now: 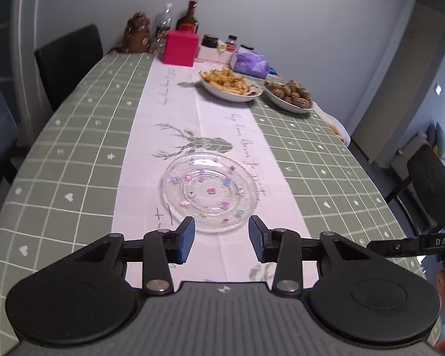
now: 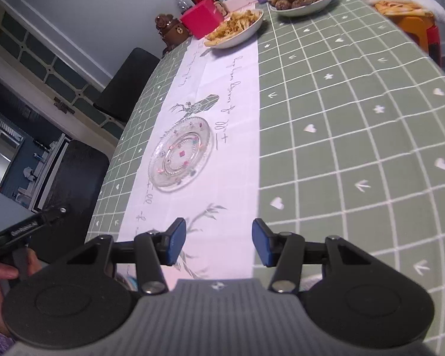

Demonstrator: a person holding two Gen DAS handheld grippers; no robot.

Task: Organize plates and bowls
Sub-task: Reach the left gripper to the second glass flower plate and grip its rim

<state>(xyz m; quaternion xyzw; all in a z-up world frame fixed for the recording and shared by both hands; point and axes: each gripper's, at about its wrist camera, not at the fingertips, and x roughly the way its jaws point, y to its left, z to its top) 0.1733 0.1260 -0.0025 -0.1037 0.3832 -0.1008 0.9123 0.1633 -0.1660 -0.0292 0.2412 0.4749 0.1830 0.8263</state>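
Both my left gripper (image 1: 221, 241) and right gripper (image 2: 218, 241) have fingers apart and empty; I judge the glass plate (image 1: 209, 191) near the table's near edge wants gripping by its rim next.

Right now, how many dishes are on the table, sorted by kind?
Empty clear glass plate: 1
White dish of fries: 1
White dish of brown round food: 1
Total: 3, all on the table. A white-covered item at the table's right edge is too unclear to count.
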